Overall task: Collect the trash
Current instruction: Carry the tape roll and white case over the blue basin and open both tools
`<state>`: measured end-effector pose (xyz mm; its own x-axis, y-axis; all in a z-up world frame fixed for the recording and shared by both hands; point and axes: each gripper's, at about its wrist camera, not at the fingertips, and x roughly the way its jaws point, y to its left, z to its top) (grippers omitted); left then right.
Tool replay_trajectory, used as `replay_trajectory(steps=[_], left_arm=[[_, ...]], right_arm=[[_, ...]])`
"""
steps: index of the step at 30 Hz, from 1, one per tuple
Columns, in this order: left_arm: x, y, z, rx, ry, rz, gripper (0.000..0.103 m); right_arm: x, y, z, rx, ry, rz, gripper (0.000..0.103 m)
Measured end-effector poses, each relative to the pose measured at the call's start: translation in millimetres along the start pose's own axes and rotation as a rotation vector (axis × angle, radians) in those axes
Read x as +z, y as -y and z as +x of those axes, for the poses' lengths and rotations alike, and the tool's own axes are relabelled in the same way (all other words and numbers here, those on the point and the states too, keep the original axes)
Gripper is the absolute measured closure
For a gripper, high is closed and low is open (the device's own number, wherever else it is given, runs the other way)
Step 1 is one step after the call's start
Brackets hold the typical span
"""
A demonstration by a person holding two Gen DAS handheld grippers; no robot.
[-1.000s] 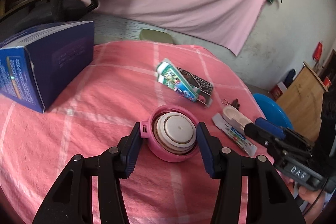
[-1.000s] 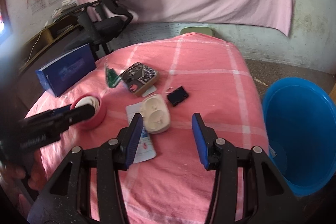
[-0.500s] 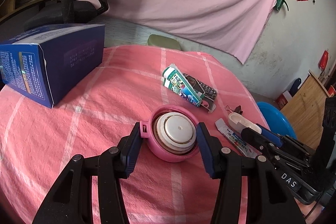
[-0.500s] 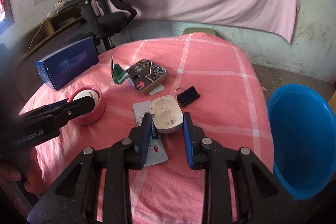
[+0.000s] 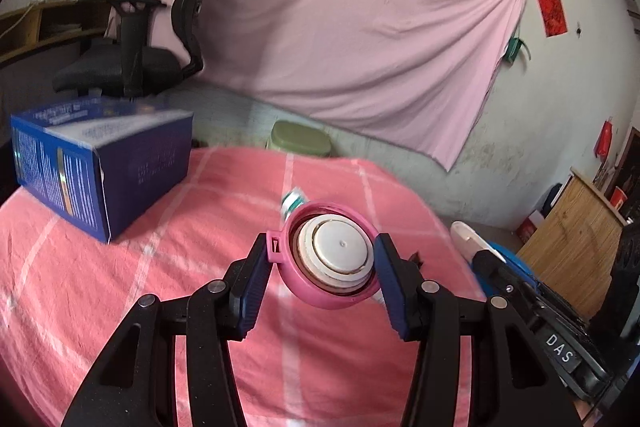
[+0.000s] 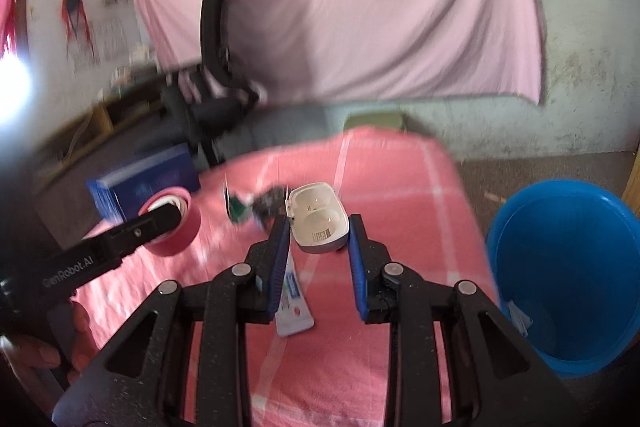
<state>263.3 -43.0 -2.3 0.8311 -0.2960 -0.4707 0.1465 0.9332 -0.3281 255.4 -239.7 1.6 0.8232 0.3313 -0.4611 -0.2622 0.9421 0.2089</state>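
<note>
Plainly, "GenRobot.AI" left gripper [image 5: 324, 263] pinches a pink cap [image 5: 331, 259]; "DAS" right gripper [image 6: 318, 251] pinches a barcoded white case [image 6: 318, 223].

Layout at the cloth-covered table [image 6: 384, 183], right wrist view. The white open clamshell case [image 6: 319, 223] sits between the fingers of the right gripper [image 6: 319, 259], above the cloth. The flat white sachet [image 6: 293, 311] lies on the cloth at 6 o'clock from the case. The round pink cap with white insert [image 6: 176, 227] stands at 9 o'clock from the case, between the fingers of the left gripper [image 5: 323, 277]. The dark blue cardboard box [image 6: 144, 187] rests on the table behind the cap, at 11 o'clock. The blue plastic bucket [image 6: 568, 275] stands beside the table, at 3 o'clock from the case. The black office chair [image 5: 132, 63] stands behind the box.
</note>
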Motion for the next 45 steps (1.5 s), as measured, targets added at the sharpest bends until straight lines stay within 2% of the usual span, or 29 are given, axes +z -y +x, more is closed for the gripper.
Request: replay_trajectory(steps=[6,10,14,17,22,29,32,37,45], left_arm=[[16.7,40.6,-18.2,-0.056,0.141,0.087,0.057],[26.4,78.3,-22.3,-0.137,0.219,0.135,0.058],[28.7,118.2,-8.8,-0.225,0.237,0.208,0.057],[28.3,145.8,9.3,-0.289,0.207,0.242,0.058],[20.2,190.2,37.2,-0.352,0.130,0.293,0.057],[-0.3,236.3,78.4,-0.387,-0.041,0.333,0.057],[-7.3,241.4,91.2,-0.390,-0.100,0.324,0.057],[-15.0,249.1,117.4,-0.347,-0.208,0.329,0.057],[-20.5,245.7,137.6,-0.344,-0.337,0.284,0.057]], right_arm=[[13.3,7.9,-51.3,-0.059,0.278,0.036,0.058],[15.6,21.9,-90.6,-0.123,0.445,0.065,0.058],[15.1,43.9,-116.1,-0.225,0.527,0.081,0.058],[11.8,64.3,-128.7,-0.293,0.554,0.130,0.058],[1.1,98.2,-143.7,-0.356,0.554,0.234,0.058],[-11.2,128.3,-138.5,-0.432,0.469,0.320,0.058],[-14.1,140.2,-129.1,-0.450,0.396,0.344,0.058],[-23.6,157.9,-114.7,-0.459,0.300,0.386,0.058],[-32.5,170.6,-101.6,-0.454,0.227,0.426,0.058]])
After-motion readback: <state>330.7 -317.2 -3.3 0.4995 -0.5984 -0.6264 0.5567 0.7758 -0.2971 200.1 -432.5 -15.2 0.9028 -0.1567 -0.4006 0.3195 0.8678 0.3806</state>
